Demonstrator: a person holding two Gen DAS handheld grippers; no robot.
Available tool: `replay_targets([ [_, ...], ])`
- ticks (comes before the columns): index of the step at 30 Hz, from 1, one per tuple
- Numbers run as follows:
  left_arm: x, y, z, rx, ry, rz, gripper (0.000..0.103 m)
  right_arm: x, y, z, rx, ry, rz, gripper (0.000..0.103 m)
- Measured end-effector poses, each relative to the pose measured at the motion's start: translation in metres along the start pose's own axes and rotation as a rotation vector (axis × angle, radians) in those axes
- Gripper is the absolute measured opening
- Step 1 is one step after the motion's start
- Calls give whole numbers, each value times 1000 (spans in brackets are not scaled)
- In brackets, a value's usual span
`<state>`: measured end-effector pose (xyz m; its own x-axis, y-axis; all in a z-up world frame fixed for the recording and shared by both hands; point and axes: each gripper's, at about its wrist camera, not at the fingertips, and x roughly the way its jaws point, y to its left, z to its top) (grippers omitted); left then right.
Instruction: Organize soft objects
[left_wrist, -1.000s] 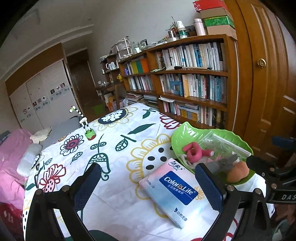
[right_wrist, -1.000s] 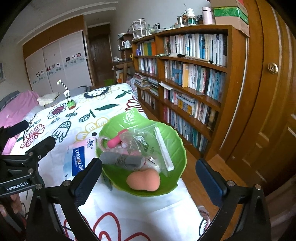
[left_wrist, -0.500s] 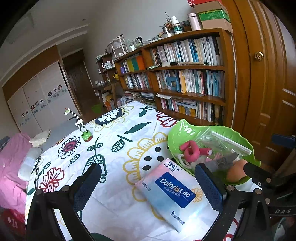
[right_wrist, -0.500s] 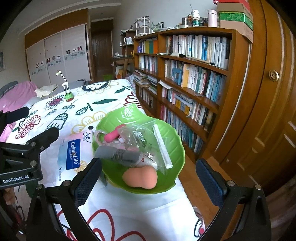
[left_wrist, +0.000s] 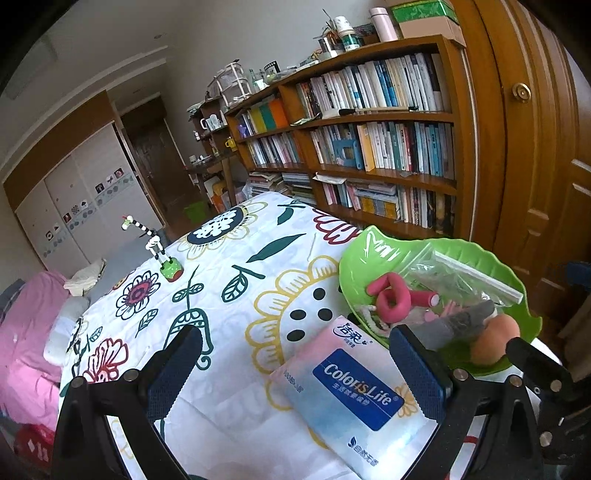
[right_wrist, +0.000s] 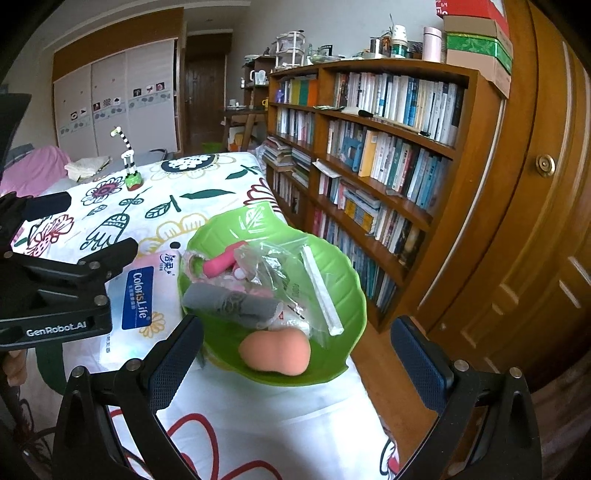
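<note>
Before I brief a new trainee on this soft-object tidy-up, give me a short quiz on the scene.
1. True or false: the peach sponge lies in the green dish.
2. What lies beside the dish: A tissue pack, B book, C cup?
3. Fill in: both grippers, left and right, are ____.

Key: 1 true; 2 A; 3 open.

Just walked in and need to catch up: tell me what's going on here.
A person holds two grippers over a flowered tablecloth. Both are open and empty. The left gripper hovers above a tissue pack; the right gripper faces a green leaf-shaped dish holding a peach sponge, a grey cloth roll, a pink curler and a plastic bag.
</note>
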<state>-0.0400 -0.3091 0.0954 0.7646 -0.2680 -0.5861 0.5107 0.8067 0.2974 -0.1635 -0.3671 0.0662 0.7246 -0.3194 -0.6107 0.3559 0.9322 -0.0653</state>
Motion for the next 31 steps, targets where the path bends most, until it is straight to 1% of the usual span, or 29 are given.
replay_targets([
  [8, 9, -4, 3, 22, 19, -1, 103, 3, 1, -2, 3, 8, -7, 102],
  [31, 4, -8, 6, 30, 4, -9, 103, 4, 5, -1, -2, 10, 0, 102],
])
